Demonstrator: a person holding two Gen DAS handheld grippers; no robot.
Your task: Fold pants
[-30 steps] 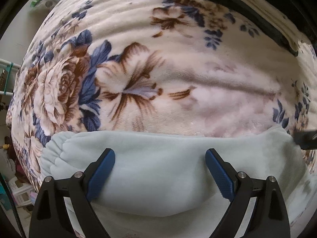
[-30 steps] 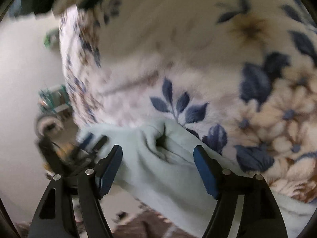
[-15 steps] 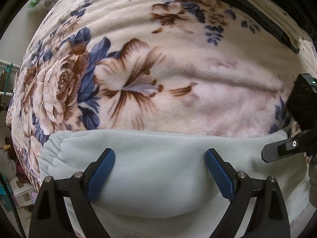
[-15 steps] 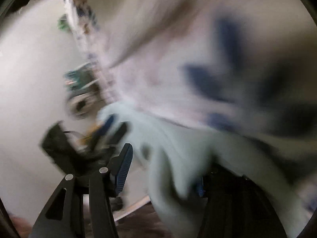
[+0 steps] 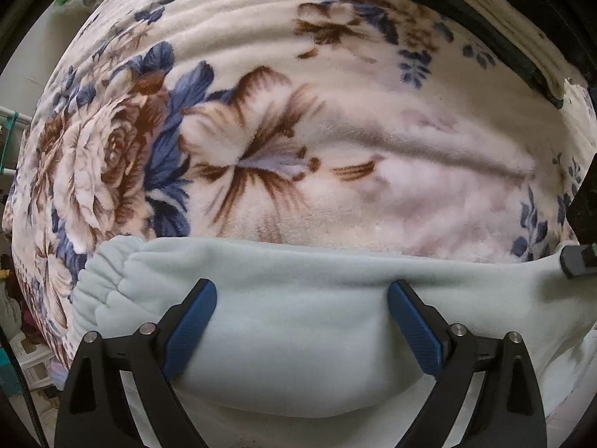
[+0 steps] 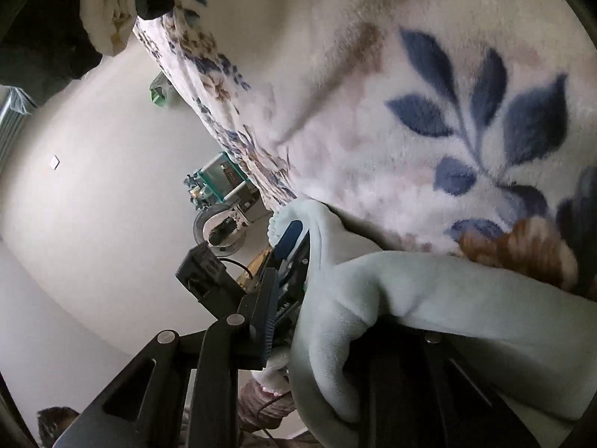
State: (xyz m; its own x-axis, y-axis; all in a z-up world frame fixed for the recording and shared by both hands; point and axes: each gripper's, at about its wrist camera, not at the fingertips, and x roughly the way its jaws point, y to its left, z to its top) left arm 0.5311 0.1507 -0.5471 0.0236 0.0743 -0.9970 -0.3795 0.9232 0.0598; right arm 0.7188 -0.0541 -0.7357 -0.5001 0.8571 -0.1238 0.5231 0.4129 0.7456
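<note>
The pale mint fleece pants (image 5: 298,336) lay along the near edge of a bed covered by a floral blanket (image 5: 298,130), running from about 9 o'clock to 3 o'clock across the lower half of the left wrist view. A gathered, elastic-looking end (image 5: 100,287) sat at roughly 8 o'clock. From what showed, the garment looked already doubled into one long band, so the lengthwise fold seemed done, while the shorter cross fold that would make a compact bundle seemed yet to come.

The left claw (image 5: 302,321) pointed down over the middle of the band with its blue pads set wide apart. The cloth lay between and beneath them, but the pads pinched nothing.

The right claw (image 6: 317,317) worked at the other end of the pants (image 6: 429,317), near 3 o'clock in the left view. Its jaws were closing, with a bunched fold of the fleece rising between them. One pad showed at the left of that fold, the other was hidden under the cloth, so whether the pinch was already firm could not be told. The left gripper's blue pad (image 6: 289,237) showed beyond, at about 11 o'clock from that fold.
</note>
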